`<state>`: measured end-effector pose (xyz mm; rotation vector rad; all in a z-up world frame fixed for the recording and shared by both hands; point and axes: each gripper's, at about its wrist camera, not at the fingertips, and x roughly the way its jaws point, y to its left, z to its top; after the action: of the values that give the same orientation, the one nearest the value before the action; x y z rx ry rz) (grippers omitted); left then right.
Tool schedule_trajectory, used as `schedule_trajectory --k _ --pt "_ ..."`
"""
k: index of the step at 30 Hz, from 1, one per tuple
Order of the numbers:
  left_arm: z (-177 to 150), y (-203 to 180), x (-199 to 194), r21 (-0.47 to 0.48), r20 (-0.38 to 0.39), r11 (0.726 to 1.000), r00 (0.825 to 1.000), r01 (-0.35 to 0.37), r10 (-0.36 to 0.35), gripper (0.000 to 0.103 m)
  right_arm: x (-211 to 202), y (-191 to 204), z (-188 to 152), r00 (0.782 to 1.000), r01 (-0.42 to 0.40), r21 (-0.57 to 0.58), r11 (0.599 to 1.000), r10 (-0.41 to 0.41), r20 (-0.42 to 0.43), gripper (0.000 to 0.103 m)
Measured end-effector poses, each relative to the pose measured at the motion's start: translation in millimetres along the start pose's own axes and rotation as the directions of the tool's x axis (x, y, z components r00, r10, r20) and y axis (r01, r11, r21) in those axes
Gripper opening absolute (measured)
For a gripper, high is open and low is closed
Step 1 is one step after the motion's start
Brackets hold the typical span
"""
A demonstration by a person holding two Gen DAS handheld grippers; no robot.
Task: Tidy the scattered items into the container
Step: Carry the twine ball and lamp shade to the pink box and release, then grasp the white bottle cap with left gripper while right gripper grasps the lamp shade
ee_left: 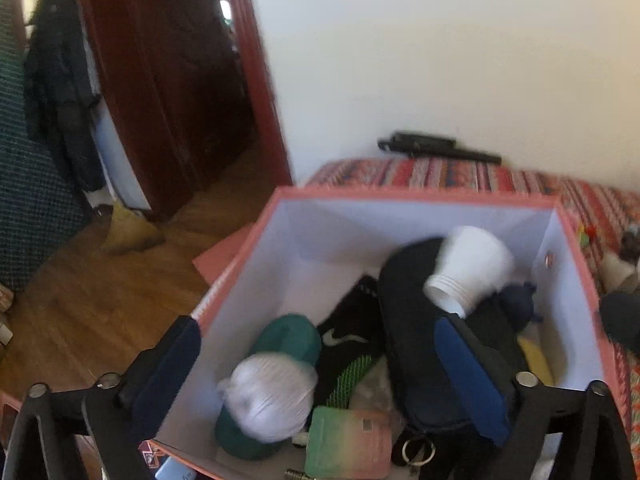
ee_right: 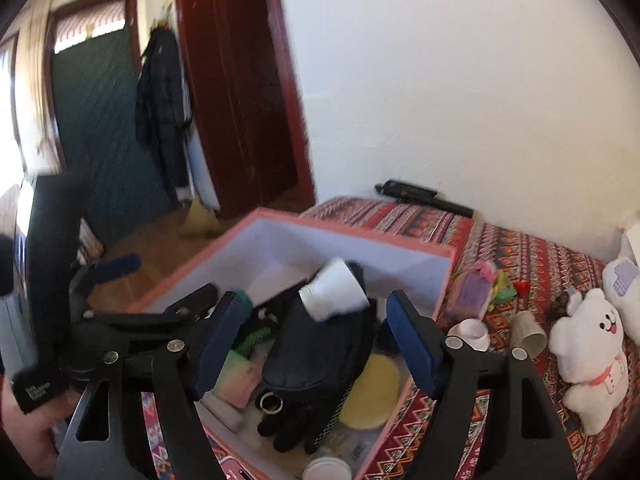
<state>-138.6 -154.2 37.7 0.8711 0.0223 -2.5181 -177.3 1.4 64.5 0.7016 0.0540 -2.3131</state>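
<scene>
While both tools hang over the pink box (ee_right: 448, 276), neither pinches anything: the left tool (ee_left: 320, 364) stands spread wide above the box's near half, and the right tool (ee_right: 320, 344) is spread too, with the black pouch (ee_right: 320, 360) and a white cup stack (ee_right: 336, 292) lying loose in the box beneath the gap.

Already in the box are a white bag bundle (ee_left: 268, 396), a teal cloth (ee_left: 288, 340) and a black sock (ee_left: 348, 340).

What is left lies on the patterned bed (ee_right: 540, 260), out at about three o'clock from the right tool: a small white cup (ee_right: 472, 330), a tipped grey cup (ee_right: 530, 336) with its long axis running roughly ten to four, a purple pouch (ee_right: 472, 294) and a white plush bear (ee_right: 592, 356).

My reading is that the right hand is clearly the nearer one for these, since the left tool sits on the far side of the box from them.
</scene>
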Motion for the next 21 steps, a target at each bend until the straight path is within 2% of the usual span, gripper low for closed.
schedule_trajectory --k 3,6,9,12,15,18,19,21 --pt "3 1 -9 -0.030 0.021 1.000 1.000 0.007 -0.006 0.102 -20 -19 5 0.999 0.001 0.041 0.999 -0.002 0.042 0.081" --pt "3 -5 -11 -0.044 0.013 0.999 1.000 0.029 -0.028 0.102 -40 -45 7 0.995 0.037 0.086 0.996 -0.045 0.084 0.083" --pt "3 -17 -12 -0.028 0.007 0.999 0.999 0.043 -0.042 0.102 -63 -87 6 0.989 0.074 0.184 0.980 -0.096 0.114 0.086" --pt "2 -40 -13 0.004 0.013 0.998 0.998 0.064 -0.064 0.102 -80 -133 1 0.986 0.075 0.302 0.950 -0.117 0.123 0.086" --pt "1 -64 -17 0.037 0.017 0.994 0.995 0.100 -0.100 0.102 -94 -172 -9 0.986 0.041 0.415 0.909 -0.104 0.131 0.087" --pt "-1 -95 -22 0.085 0.023 0.983 0.986 0.163 -0.166 0.102 -91 -214 -27 0.991 -0.038 0.536 0.843 -0.038 0.129 0.087" --pt "-2 -107 -24 0.110 0.026 0.977 0.982 0.184 -0.188 0.102 -82 -227 -35 0.992 -0.066 0.579 0.812 -0.009 0.125 0.087" --pt "-4 -131 -26 0.157 0.029 0.966 0.976 0.208 -0.215 0.102 -60 -255 -56 0.992 -0.123 0.680 0.723 0.065 0.110 0.087"
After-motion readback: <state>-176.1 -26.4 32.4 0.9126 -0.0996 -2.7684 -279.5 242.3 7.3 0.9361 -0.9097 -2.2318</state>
